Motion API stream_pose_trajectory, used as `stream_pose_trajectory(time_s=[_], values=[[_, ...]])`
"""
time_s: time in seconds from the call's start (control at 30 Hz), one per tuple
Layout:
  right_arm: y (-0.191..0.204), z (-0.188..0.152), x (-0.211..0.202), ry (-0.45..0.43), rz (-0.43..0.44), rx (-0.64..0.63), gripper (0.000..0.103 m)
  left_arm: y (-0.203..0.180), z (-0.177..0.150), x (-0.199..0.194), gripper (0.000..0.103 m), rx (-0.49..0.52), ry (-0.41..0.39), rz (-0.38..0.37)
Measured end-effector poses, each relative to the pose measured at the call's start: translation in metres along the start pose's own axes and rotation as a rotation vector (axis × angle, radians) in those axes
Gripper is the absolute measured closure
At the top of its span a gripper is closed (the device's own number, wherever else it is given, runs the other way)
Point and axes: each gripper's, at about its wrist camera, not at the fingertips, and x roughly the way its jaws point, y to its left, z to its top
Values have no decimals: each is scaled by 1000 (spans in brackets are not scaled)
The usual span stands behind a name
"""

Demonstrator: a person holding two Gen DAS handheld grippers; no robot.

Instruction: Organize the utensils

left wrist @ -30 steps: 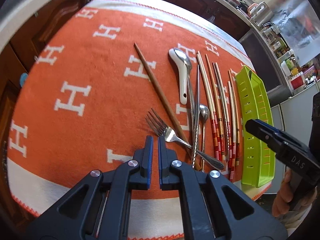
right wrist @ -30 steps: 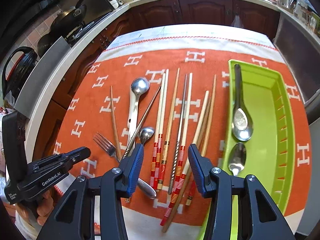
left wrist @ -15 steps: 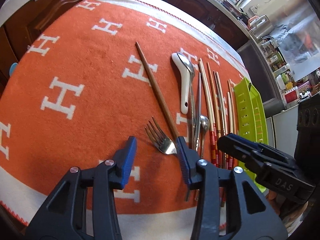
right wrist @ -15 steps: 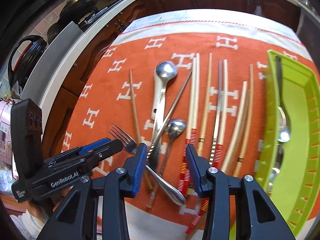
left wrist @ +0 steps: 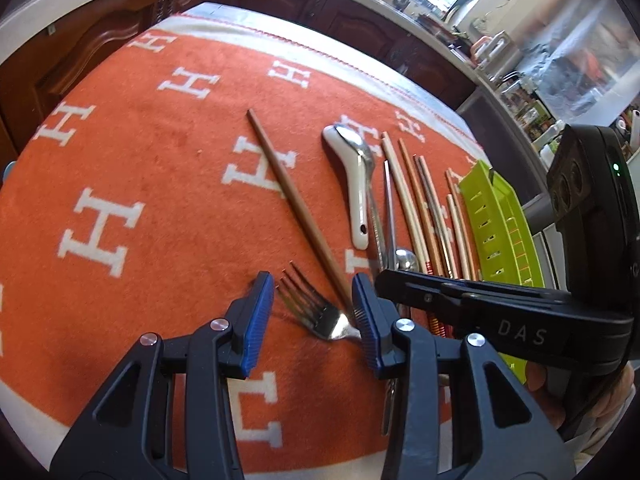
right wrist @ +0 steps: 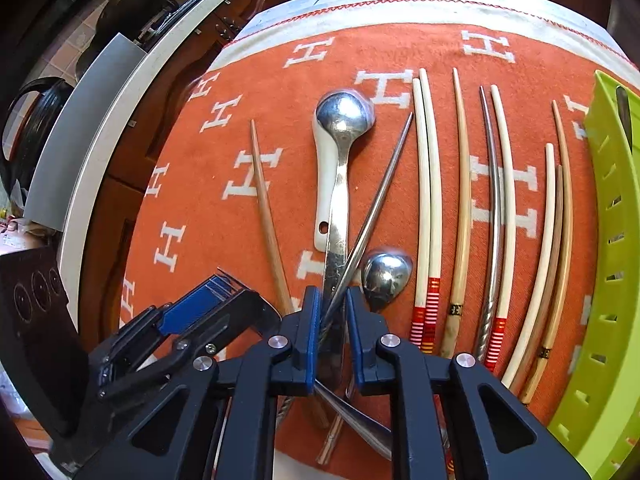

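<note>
A steel fork (left wrist: 316,312) lies on the orange cloth (left wrist: 140,168), its head between the fingers of my open left gripper (left wrist: 313,320), untouched by the pads. My right gripper (right wrist: 333,328) is low over the crossed pile. Its jaws are closing around the long steel spoon's handle (right wrist: 334,248) and a thin metal chopstick (right wrist: 384,184), with a sliver of gap still showing. That spoon rests on a white ceramic spoon (right wrist: 326,168). A small steel spoon (right wrist: 386,276) lies just right of the jaws. In the left wrist view the right gripper (left wrist: 384,280) sits beside my left finger.
A brown wooden chopstick (left wrist: 288,196) slants left of the spoons. Several pale chopsticks (right wrist: 464,184) with red-striped ends lie in a row to the right. A lime-green slotted tray (right wrist: 612,240) stands at the cloth's right edge. Dark cabinets and a counter ring the table.
My left gripper went from shut to open and now straddles the fork's head. My right gripper dropped and shifted left onto the spoon pile while its jaws narrowed.
</note>
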Motion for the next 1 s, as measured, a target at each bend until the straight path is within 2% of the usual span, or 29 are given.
stream_pose_trajectory(time_s=[0.1, 0.23, 0.3, 0.37, 0.57, 0.73, 1.0], values=[[-3, -1, 0, 0, 21, 16, 90, -1, -2, 4, 75, 15, -22, -25], [-12, -5, -4, 3, 54, 46, 91, 2, -6, 9, 93, -4, -36, -77], [-14, -7, -5, 5, 69, 60, 91, 1, -7, 11, 94, 3, -47, -80], [-16, -9, -6, 4, 74, 64, 91, -4, -7, 14, 100, 23, -38, -85], [-17, -14, -14, -15, 59, 65, 91, -13, -5, 12, 102, 65, 4, -78], [-25, -20, -21, 0, 68, 87, 91, -10, -1, 4, 103, 53, 6, -85], [-38, -20, -21, 2, 135, 152, 90, -5, -4, 3, 103, 36, 29, -83]])
